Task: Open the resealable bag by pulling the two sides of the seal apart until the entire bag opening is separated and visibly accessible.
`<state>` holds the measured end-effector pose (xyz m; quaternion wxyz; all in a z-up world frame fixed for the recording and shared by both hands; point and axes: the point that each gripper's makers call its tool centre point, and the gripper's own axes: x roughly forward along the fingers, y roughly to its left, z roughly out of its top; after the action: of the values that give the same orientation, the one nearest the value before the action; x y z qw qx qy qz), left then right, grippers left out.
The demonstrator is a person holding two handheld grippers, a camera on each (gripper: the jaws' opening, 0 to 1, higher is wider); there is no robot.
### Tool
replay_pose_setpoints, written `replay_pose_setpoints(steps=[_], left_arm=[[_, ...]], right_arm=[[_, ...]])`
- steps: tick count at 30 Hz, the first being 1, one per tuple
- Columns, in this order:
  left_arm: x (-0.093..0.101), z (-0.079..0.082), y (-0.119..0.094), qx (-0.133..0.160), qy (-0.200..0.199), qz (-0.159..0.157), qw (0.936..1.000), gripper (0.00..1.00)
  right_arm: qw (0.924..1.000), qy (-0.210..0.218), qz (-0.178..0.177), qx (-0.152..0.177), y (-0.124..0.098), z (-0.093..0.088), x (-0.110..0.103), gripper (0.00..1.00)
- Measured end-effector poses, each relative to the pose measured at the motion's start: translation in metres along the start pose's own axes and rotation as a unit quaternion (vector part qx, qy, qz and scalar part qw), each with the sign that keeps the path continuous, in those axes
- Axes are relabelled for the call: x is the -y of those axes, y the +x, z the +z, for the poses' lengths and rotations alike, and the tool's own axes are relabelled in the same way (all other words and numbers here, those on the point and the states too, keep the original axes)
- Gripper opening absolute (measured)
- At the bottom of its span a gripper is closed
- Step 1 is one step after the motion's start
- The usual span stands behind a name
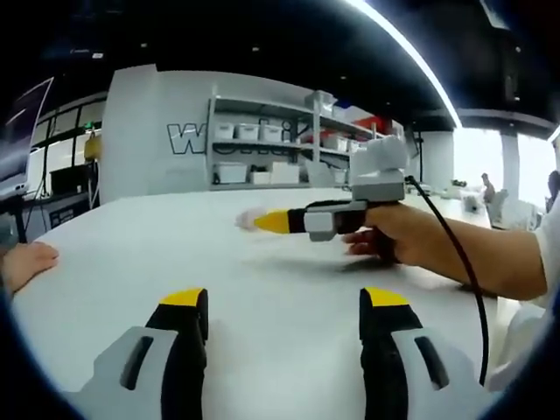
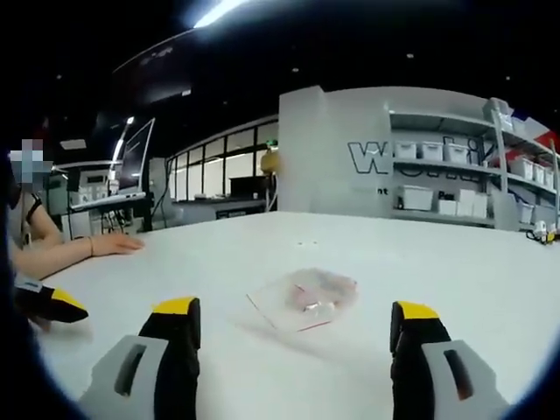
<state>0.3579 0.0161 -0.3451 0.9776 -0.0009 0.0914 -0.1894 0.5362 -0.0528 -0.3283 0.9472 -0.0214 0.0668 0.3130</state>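
Note:
A small clear resealable bag [image 2: 306, 297] with a red seal line and something pinkish inside lies flat on the white table [image 2: 262, 236]. My right gripper [image 2: 296, 308] stands open just in front of it, one jaw on either side and neither touching it. In the left gripper view, the right gripper [image 1: 276, 221] comes in from the right, held by a hand, with its yellow tip beside the blurred bag [image 1: 248, 219]. Nearer the table's edge, my left gripper [image 1: 284, 297] is open with nothing between its jaws. Its yellow tip also shows as the left gripper [image 2: 52, 304] at the far left.
Another person's forearm [image 2: 79, 249] and hand [image 1: 26, 262] rest on the table's left side. A black cable [image 1: 464, 271] hangs from the right gripper. Shelves with white bins [image 1: 262, 149] stand against the far wall. Desks with monitors [image 2: 122, 175] stand at the left.

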Motion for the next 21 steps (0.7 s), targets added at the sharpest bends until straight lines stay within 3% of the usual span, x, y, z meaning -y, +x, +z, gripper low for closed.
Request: replay_pose_setpoints(steps=[21], left_arm=[[-0.0005,0.0004,-0.0002,0.001,-0.002,-0.001,1.0000,0.70]], right_arm=[[1.0000,-0.003,-0.002,0.001,-0.0096,0.0006,-0.0029,0.86]])
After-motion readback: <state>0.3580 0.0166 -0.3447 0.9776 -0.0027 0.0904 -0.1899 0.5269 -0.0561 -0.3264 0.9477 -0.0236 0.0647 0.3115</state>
